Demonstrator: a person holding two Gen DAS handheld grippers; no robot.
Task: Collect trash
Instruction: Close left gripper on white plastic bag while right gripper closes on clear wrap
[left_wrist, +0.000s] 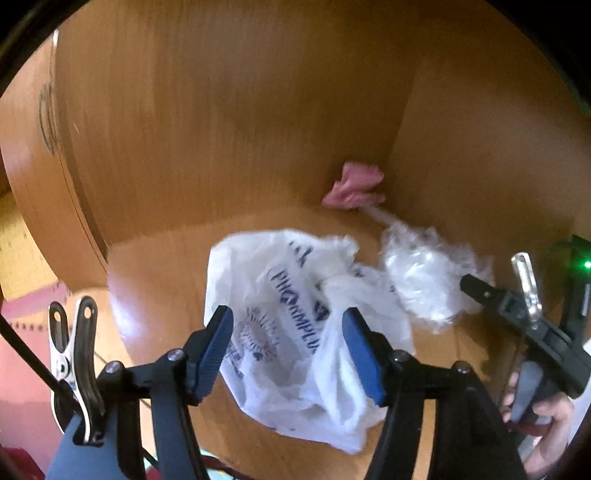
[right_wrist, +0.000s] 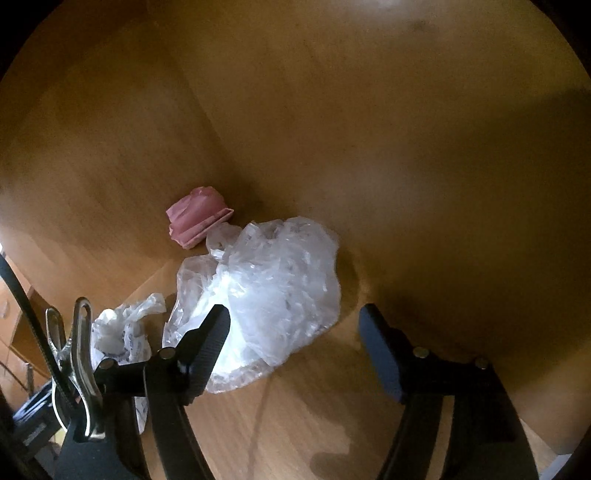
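White printed plastic bag (left_wrist: 295, 332) lies crumpled beside clear crinkled plastic (right_wrist: 266, 295) and pink paper wad (right_wrist: 197, 219); left claw (left_wrist: 288, 350) and right claw (right_wrist: 295, 350) both wide open, empty.

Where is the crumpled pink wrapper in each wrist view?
Left wrist: pink wrapper sits right of centre, in the wooden corner, beyond the printed white bag.
Right wrist: pink wrapper sits left of centre.
Shared landmark: the clear plastic bag, just in front of it.

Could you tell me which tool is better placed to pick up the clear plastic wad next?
Probably the right tool: its open jaws already face the clear plastic wad, close ahead. The left tool, also open, faces the printed white bag instead.
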